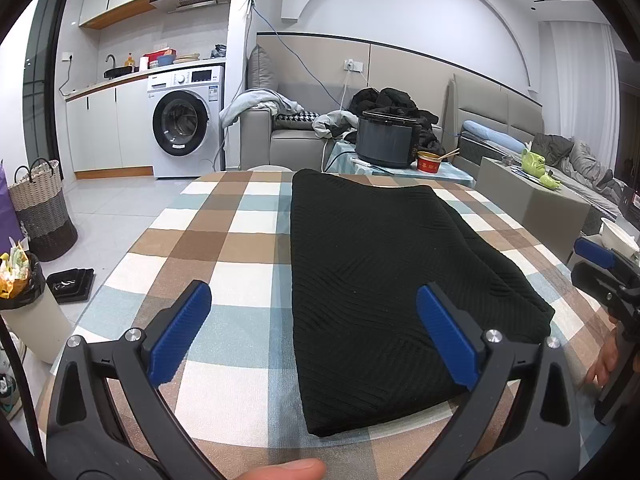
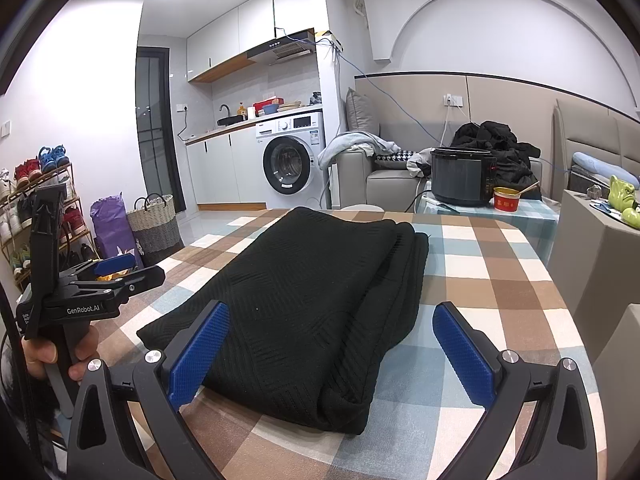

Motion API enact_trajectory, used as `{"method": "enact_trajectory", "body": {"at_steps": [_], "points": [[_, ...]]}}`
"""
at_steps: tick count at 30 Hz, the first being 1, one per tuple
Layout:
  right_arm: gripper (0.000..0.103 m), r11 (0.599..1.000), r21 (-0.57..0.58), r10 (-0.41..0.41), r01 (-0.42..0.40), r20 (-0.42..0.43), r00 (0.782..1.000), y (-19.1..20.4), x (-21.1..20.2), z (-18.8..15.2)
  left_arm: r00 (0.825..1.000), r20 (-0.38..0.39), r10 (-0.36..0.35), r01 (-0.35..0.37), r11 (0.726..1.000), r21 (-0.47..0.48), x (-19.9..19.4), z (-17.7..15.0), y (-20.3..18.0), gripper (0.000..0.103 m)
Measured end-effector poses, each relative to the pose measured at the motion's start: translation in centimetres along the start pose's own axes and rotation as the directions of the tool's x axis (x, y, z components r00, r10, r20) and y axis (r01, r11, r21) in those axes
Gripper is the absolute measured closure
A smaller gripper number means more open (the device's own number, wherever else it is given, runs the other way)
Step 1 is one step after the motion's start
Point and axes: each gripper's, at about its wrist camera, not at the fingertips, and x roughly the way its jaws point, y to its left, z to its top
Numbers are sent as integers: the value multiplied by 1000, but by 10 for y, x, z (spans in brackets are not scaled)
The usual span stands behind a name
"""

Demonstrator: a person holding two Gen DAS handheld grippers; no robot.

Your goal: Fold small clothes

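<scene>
A black knit garment (image 1: 384, 280) lies folded into a long rectangle on the checked tablecloth (image 1: 224, 248). It also shows in the right wrist view (image 2: 316, 300), with a thick folded edge at its right side. My left gripper (image 1: 312, 300) is open and empty, just above the garment's near left corner. My right gripper (image 2: 330, 320) is open and empty, straddling the garment's near right corner. The left gripper shows at the left of the right wrist view (image 2: 116, 268), and the right gripper at the right edge of the left wrist view (image 1: 600, 256).
A side table beyond the far edge holds a dark cooker (image 1: 386, 140) and a red bowl (image 1: 430, 161). A grey sofa (image 1: 296, 140) with clothes, a washing machine (image 1: 184, 124), a woven basket (image 1: 42, 208) and a bin (image 1: 24, 304) stand around.
</scene>
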Motion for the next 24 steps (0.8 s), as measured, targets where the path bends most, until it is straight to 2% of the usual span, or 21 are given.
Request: {"method": "enact_trajectory", "body": {"at_steps": [24], "points": [[0,1000,0,0,0,-3,1000,-1,0,0,1000,1,0,0,1000,0,0,0,0,1]]}}
